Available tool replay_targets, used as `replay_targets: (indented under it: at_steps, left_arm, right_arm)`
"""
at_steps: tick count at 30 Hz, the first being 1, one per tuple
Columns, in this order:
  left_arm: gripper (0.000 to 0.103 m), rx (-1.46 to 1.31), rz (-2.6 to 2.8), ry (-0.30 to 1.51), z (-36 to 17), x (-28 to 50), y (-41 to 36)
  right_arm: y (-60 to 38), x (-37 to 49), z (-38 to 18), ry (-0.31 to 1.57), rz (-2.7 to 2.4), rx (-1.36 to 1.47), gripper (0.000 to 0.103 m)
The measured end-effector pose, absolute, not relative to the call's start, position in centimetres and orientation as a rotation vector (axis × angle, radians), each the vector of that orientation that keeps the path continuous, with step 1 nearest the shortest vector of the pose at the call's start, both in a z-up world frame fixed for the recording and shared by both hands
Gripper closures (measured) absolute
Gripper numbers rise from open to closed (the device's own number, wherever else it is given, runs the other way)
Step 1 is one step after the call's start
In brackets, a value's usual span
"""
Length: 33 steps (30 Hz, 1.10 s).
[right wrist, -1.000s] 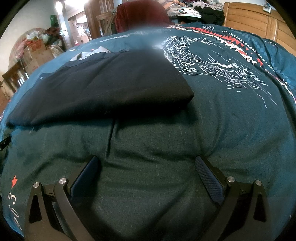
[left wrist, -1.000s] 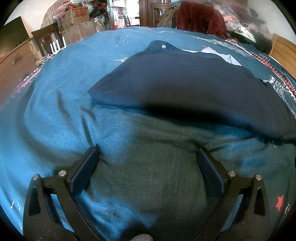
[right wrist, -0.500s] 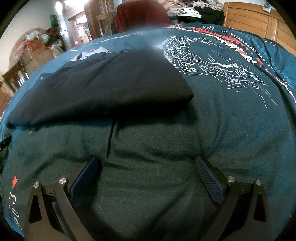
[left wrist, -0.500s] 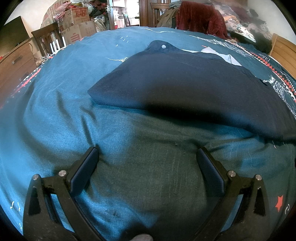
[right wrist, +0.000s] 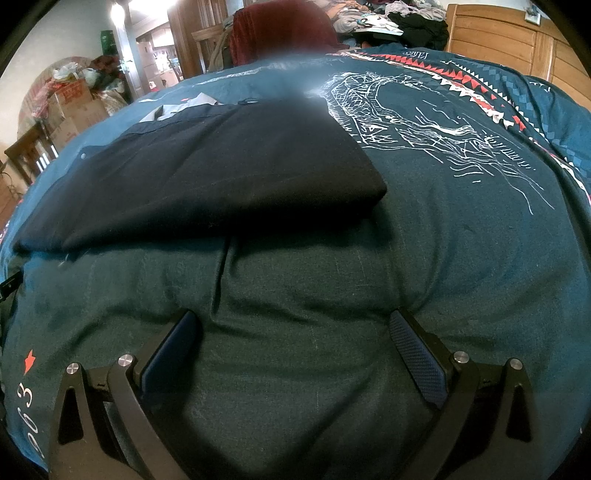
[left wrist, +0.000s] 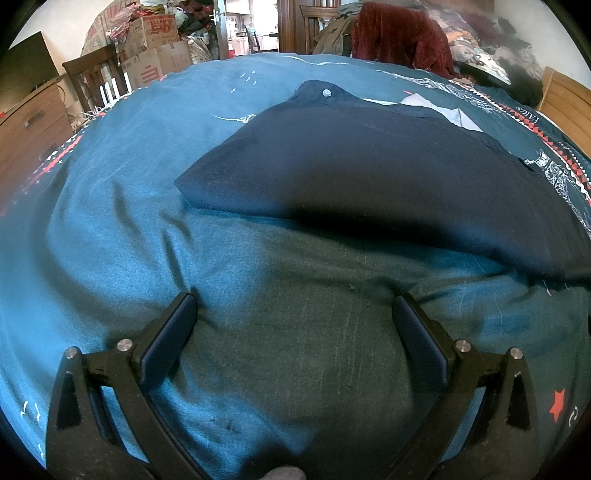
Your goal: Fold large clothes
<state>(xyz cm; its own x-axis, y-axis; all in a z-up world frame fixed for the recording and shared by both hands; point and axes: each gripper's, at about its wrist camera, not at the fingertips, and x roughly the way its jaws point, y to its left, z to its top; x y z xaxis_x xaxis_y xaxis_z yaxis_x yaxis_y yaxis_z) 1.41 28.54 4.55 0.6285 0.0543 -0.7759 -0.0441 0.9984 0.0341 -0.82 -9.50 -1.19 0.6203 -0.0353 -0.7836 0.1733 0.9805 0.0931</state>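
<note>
Folded navy garment lies ahead of both empty spread grippers

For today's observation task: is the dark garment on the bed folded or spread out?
Folded. The dark garment lies as a compact layered slab with a thick doubled front edge and square corners on the bedspread.

A bed covered in a teal quilt with white and red prints fills the space ahead. Far ahead to the left stand a wooden dresser, a dark chair and stacked cardboard boxes. A wooden headboard rises ahead to the right, with heaped clothes beside it. A ceiling lamp glows near an open doorway.
</note>
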Motion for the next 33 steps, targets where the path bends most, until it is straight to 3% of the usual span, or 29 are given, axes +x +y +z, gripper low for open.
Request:
replay_targets:
  at_steps: [33]
  left_arm:
    - [0.000,0.005,0.055,0.892,4.48,1.44,28.54]
  right_arm:
    - [-9.04,-0.68,-1.20,0.891,-0.122,0.172,0.000]
